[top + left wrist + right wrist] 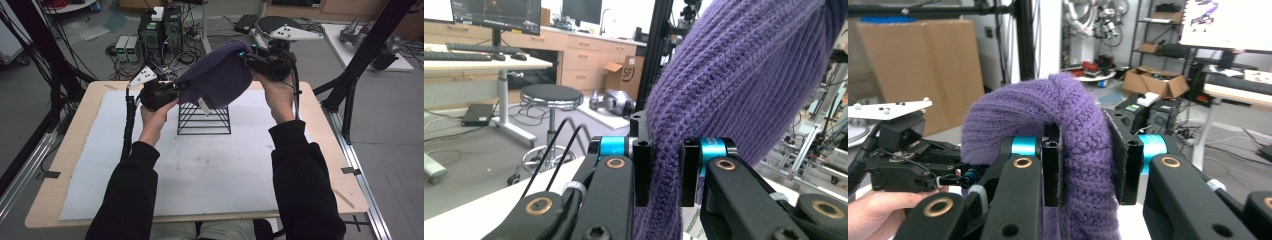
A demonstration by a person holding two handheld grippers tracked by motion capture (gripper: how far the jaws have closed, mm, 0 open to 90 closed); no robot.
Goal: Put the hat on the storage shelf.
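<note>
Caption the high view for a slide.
Both grippers, left gripper and right gripper, hold a purple knit hat above a black wire stand.

The right gripper (pixel 1085 165) clamps its two black jaws on a purple ribbed knit hat (pixel 1048 107). Beyond, a hand (pixel 878 212) holds the left gripper (pixel 915 157) against the hat's far edge.

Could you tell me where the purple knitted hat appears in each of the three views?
High view: hat upper centre, stretched over the black wire stand.
Left gripper view: hat centre-right, pinched between the jaws.
Right gripper view: hat centre, clamped between the jaws.
Shared landmark: the hat's ribbed knit.
</note>
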